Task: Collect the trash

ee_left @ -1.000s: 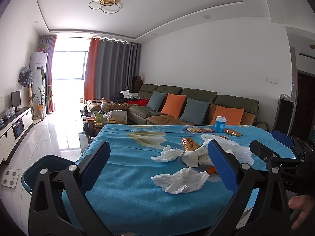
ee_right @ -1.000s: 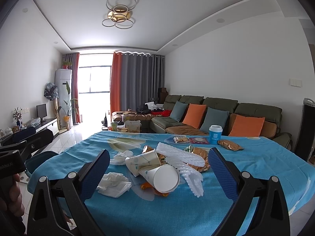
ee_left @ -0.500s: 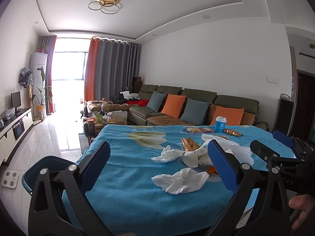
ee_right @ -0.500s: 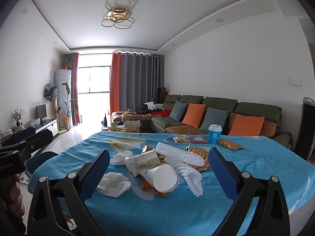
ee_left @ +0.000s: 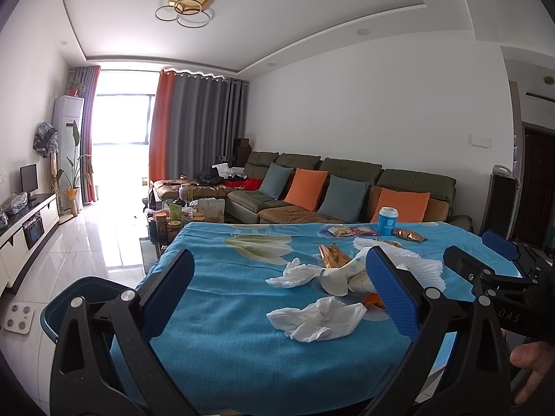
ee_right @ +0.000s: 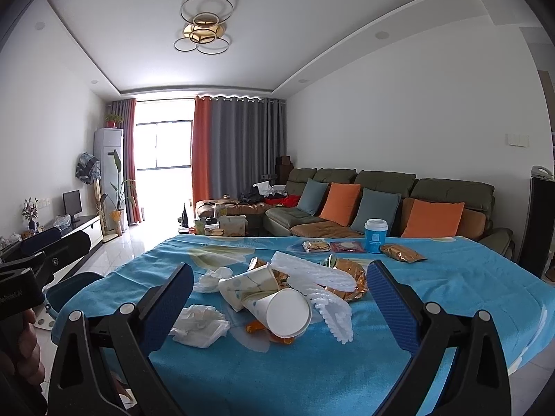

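Two hand-held grippers, left hand-held gripper [ee_left: 281, 291] and right hand-held gripper [ee_right: 279, 303], hover wide, empty, short of desk [ee_left: 215, 339] edge, lined up for first pick. Trash heaped mid-desk: crumpled tissue [ee_left: 317, 317] nearest left, tipped paper cups [ee_right: 277, 308] centred before right. Teal bin [ee_left: 74, 298] waits on floor beside desk, likely drop point.

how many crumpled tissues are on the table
2: one crumpled tissue near the table's front edge, another tissue further back, left of the tipped paper cups. More may hide under the pile.
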Demonstrator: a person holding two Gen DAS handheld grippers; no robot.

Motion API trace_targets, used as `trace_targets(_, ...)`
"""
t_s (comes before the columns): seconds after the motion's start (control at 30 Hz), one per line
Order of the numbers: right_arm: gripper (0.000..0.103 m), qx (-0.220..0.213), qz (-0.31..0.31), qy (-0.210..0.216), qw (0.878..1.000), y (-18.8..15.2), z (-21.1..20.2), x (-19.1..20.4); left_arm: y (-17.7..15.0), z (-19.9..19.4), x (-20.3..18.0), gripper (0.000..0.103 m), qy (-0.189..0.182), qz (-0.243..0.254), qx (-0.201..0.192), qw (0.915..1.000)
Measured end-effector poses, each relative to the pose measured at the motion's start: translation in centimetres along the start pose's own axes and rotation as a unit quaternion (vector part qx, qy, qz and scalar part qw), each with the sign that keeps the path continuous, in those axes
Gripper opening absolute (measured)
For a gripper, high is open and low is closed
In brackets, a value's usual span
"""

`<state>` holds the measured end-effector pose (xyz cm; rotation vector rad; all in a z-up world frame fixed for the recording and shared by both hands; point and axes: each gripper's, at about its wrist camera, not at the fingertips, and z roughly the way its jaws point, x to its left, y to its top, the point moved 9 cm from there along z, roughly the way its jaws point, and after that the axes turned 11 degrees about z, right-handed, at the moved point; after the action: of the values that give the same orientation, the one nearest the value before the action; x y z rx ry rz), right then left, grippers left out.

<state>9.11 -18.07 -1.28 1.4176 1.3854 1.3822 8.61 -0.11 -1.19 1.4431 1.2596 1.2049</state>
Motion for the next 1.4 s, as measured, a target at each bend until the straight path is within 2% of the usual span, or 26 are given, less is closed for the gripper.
trace_targets(0.7, 0.096, -0.002, -0.005, -0.027, 1.0, -0.2, -0.9, -1.9, -1.1, 1.1, -0.9, 0.097, -0.032, -0.022, 0.028, 0.9988)
trace_targets(1.13, 0.096, 0.039, 0.014, -0.039, 0.998, -1.1, 0.8, -3.6, -1.9, 2.9, -2.1, 0.097, -0.043, -0.014, 0.048, 0.9978)
trace_targets(1.4, 0.096, 0.058, 0.008, -0.052, 0.997, -1.9, 2.3, -4.3, -2.6, 5.0, -3.4, 0.097, -0.067, -0.003, 0.062, 0.9958)
